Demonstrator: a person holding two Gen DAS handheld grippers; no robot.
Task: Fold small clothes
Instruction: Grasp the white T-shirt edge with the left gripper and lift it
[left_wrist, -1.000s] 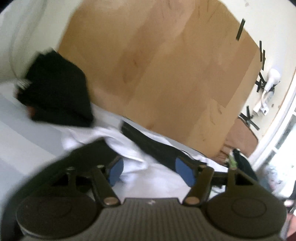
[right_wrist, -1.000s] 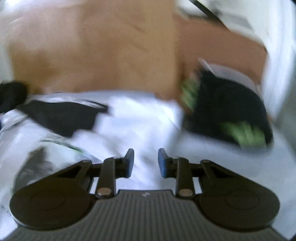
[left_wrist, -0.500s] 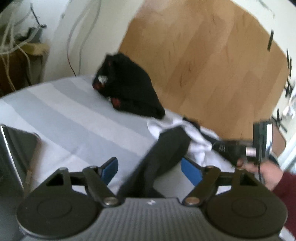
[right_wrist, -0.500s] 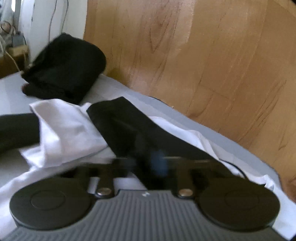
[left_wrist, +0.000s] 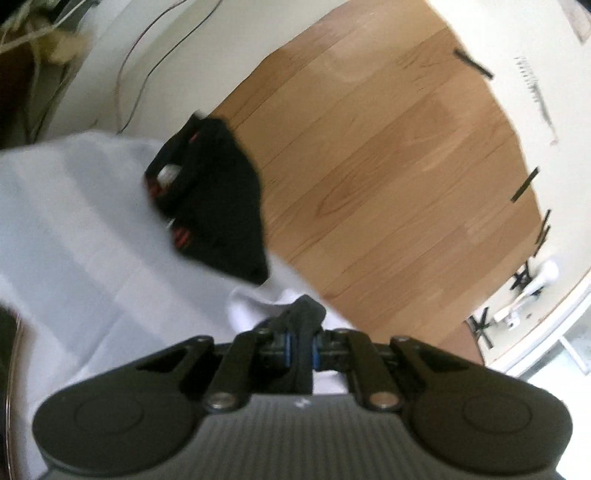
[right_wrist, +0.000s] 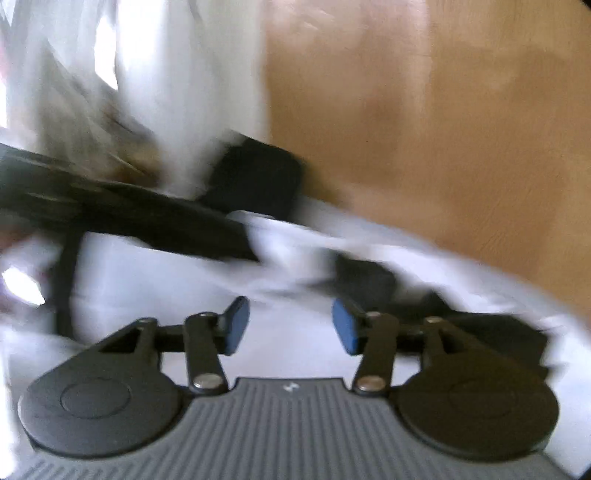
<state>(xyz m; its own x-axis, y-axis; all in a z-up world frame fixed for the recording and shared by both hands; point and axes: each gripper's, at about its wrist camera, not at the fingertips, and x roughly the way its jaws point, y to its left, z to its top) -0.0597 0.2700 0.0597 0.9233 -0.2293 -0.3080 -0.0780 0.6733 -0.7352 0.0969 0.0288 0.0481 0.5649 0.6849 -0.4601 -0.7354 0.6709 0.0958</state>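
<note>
**Left Jaws Clamped on Dark Cloth, Right Jaws Empty**

From the left wrist, the left gripper (left_wrist: 300, 349) had just closed, its blue pads nearly together with a strip of dark garment (left_wrist: 304, 314) pinched between them. The strip rose from the jaws and bunched just ahead of them, over a white garment (left_wrist: 255, 304) lying on the pale striped sheet (left_wrist: 74, 229). Farther off, a folded black bundle (left_wrist: 214, 203) with red trim sat at the edge of the sheet, against the wooden board (left_wrist: 388, 166).

From the right wrist, everything was smeared by motion. The right gripper (right_wrist: 290, 326) had just opened, its blue pads (right_wrist: 236, 325) standing well apart with nothing between them. Beyond it a long dark garment (right_wrist: 155, 218) stretched across white cloth (right_wrist: 295, 243) toward the left, with the brown board (right_wrist: 443, 110) behind.
</note>
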